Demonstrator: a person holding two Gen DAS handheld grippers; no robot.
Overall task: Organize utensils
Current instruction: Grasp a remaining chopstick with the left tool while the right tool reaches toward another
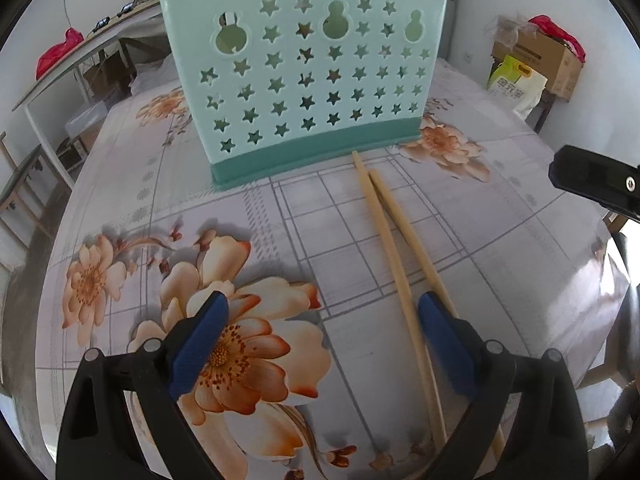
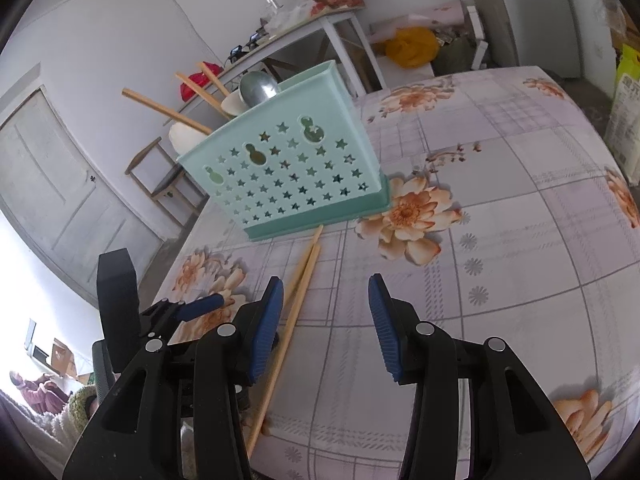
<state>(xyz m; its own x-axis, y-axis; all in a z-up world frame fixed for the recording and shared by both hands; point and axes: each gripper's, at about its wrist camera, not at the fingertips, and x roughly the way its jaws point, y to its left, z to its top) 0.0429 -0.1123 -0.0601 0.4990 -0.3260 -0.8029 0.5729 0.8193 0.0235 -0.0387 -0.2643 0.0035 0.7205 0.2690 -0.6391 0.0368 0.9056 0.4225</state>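
Lying on the floral tabletop (image 1: 500,220), two chopsticks (image 1: 394,248) touch one utensil holder (image 1: 304,80); both grippers' fingers (image 1: 444,344) gape empty

almost nothing to read here

you've got just one spot with lettering in front of you: the yellow-green and white bag (image 1: 516,80) beside the cardboard box (image 1: 548,56), off past the far right of the table in the left wrist view. it carries three large characters across its front, but they're too blurred for you to make out. the same bag (image 2: 626,120) shows at the right edge of the right wrist view, with lines of small print down its side, also unreadable. the cardboard box has a dark printed strip, and you can't read that either.
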